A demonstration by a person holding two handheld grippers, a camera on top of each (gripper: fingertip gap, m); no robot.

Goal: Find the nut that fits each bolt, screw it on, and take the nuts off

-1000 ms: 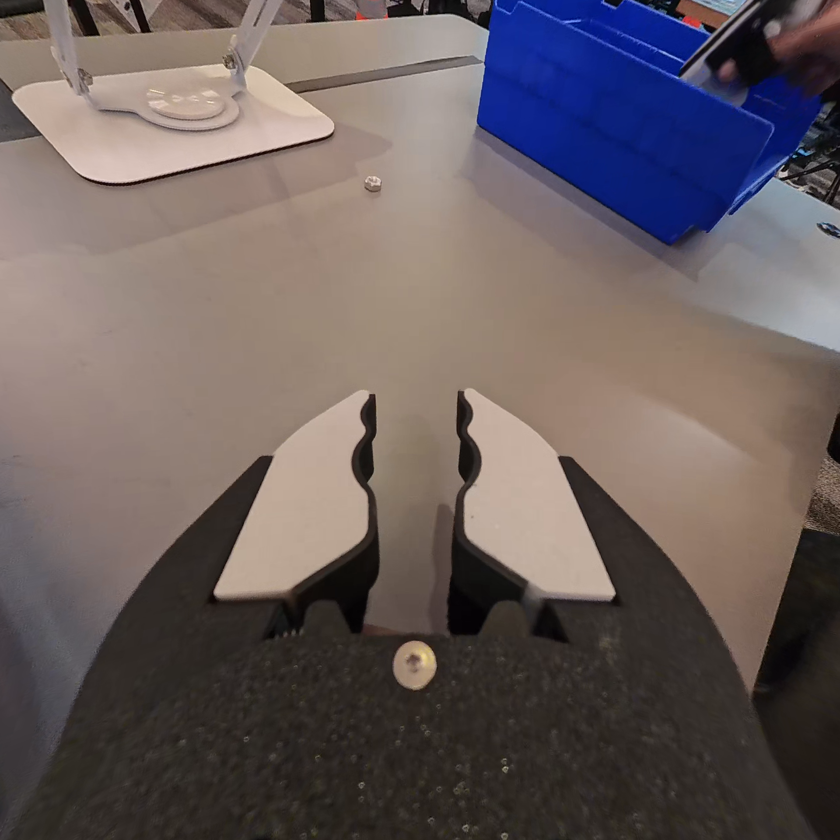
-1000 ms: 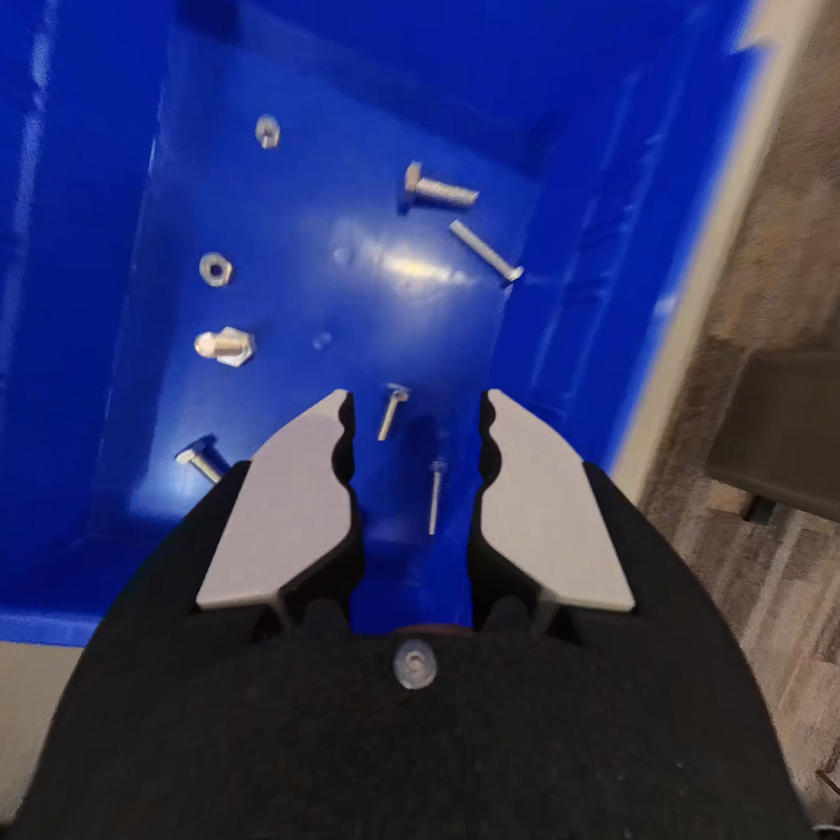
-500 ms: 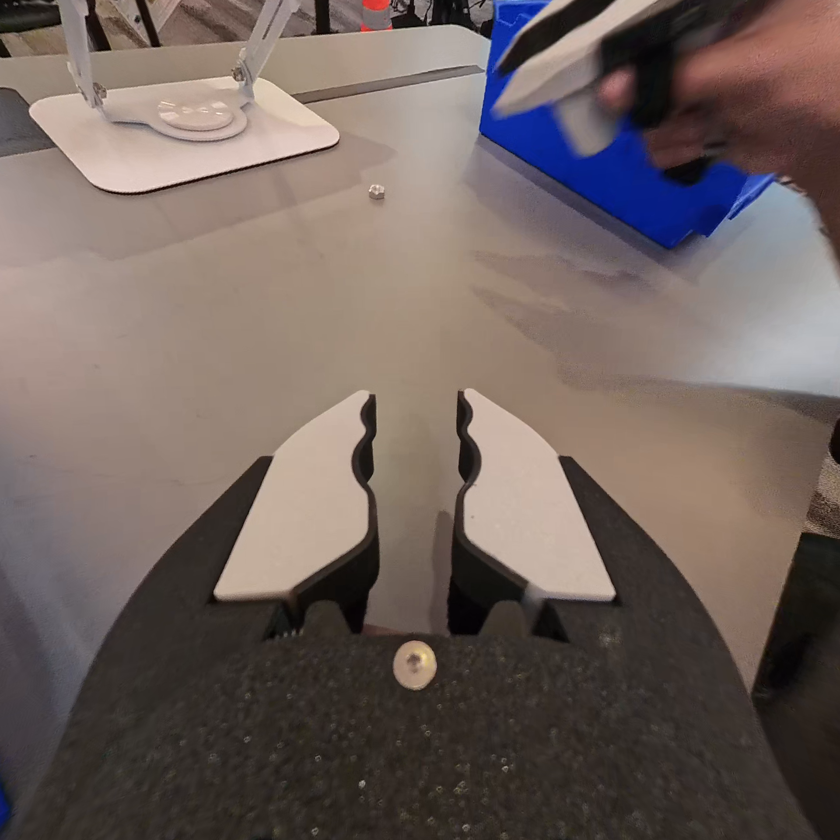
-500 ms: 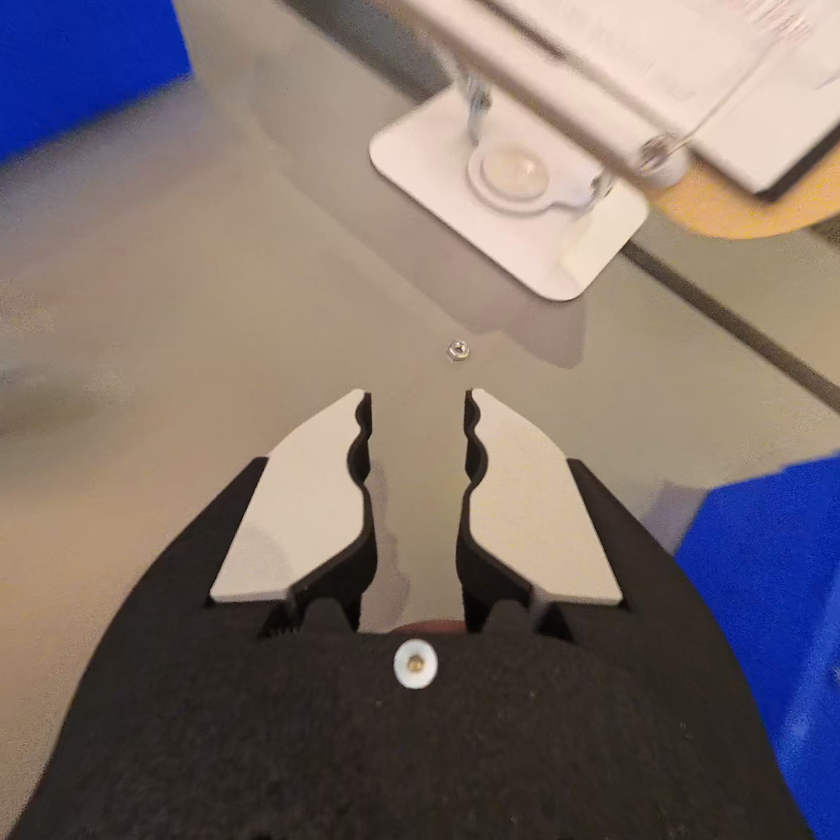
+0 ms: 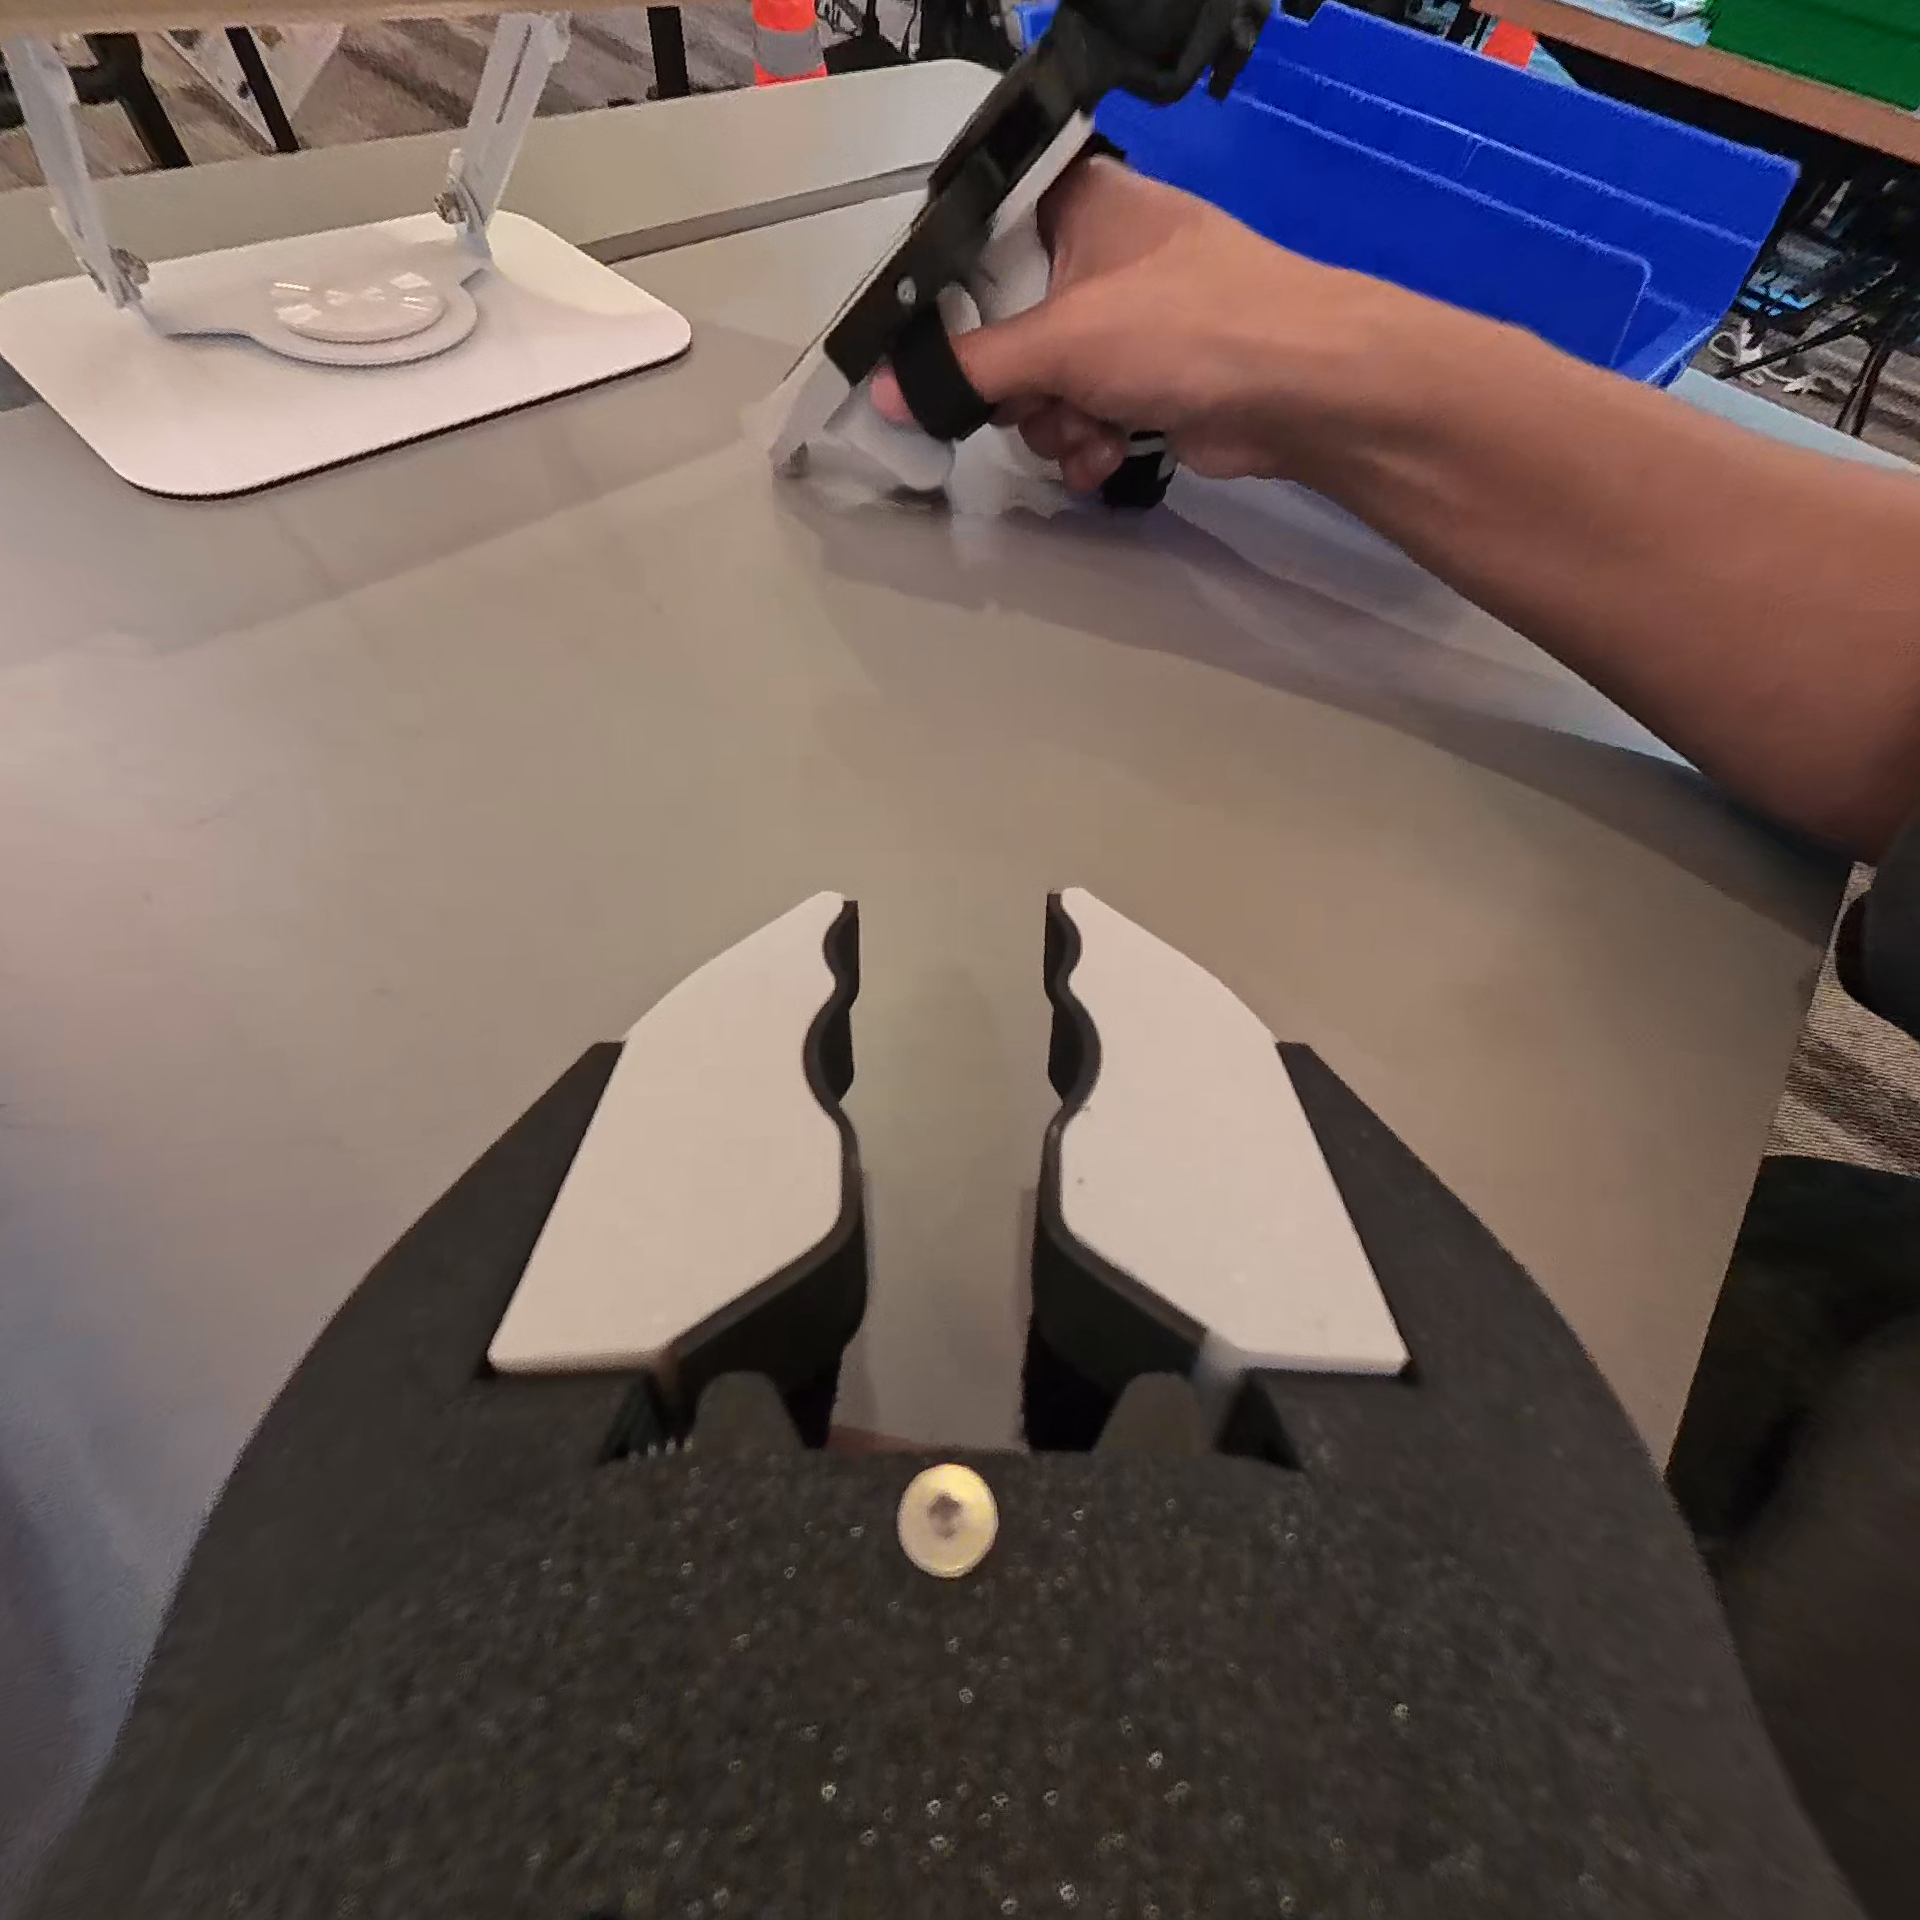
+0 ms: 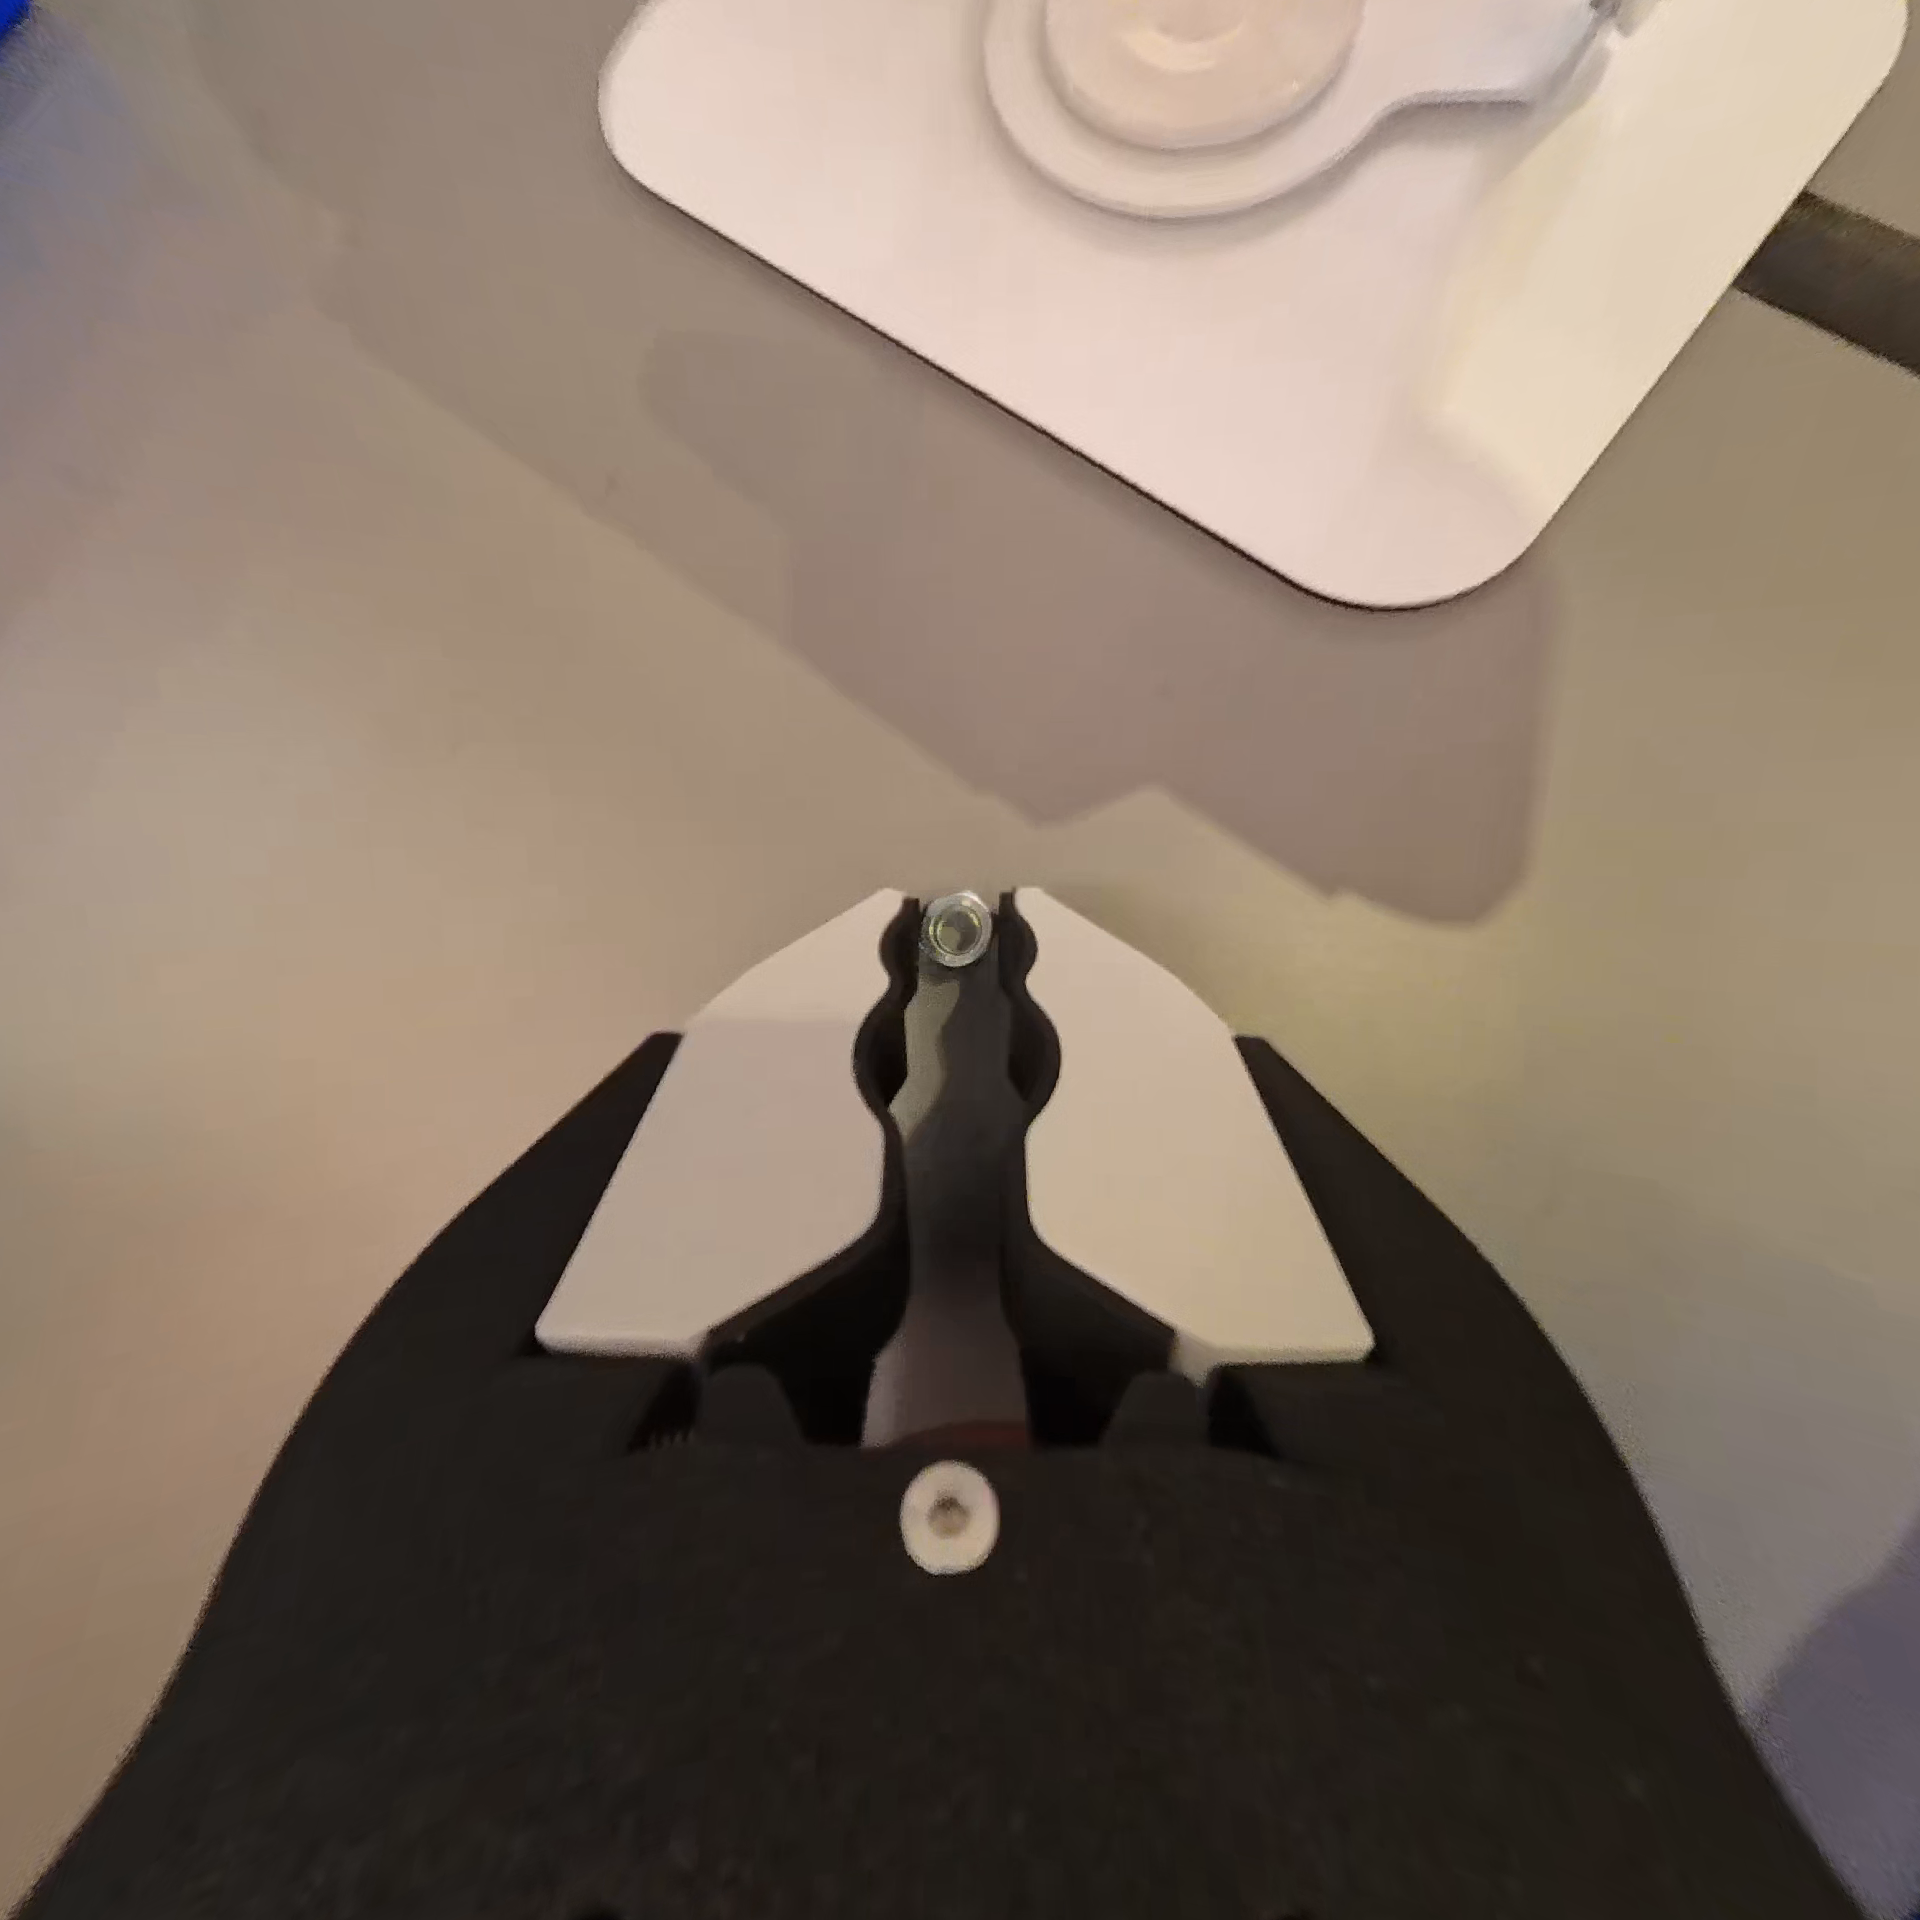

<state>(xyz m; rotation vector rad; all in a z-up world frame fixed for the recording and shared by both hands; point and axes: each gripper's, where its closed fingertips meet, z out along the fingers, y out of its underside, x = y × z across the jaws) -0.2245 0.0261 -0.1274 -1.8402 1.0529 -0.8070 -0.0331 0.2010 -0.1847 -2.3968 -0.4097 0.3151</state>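
Observation:
A small silver hex nut [image 6: 958,928] sits between the fingertips of my right gripper [image 6: 958,914], which is shut on it at the grey table's surface. In the left wrist view the right gripper [image 5: 805,452] is held in a person's hand, tips down on the table, and the nut is hidden there. My left gripper [image 5: 951,920] is open and empty, low over the near part of the grey table [image 5: 416,779]. The bolts are out of view.
A white stand base [image 5: 312,343] stands at the far left and shows just beyond the nut in the right wrist view [image 6: 1299,312]. A blue bin [image 5: 1455,197] stands at the far right. The person's forearm [image 5: 1610,582] reaches across the right side. One gripper's finger ends stand about 25 cm off the other's.
My right gripper left the blue bin, swung over to the nut on the table and closed on it. My left gripper stayed open and barely moved.

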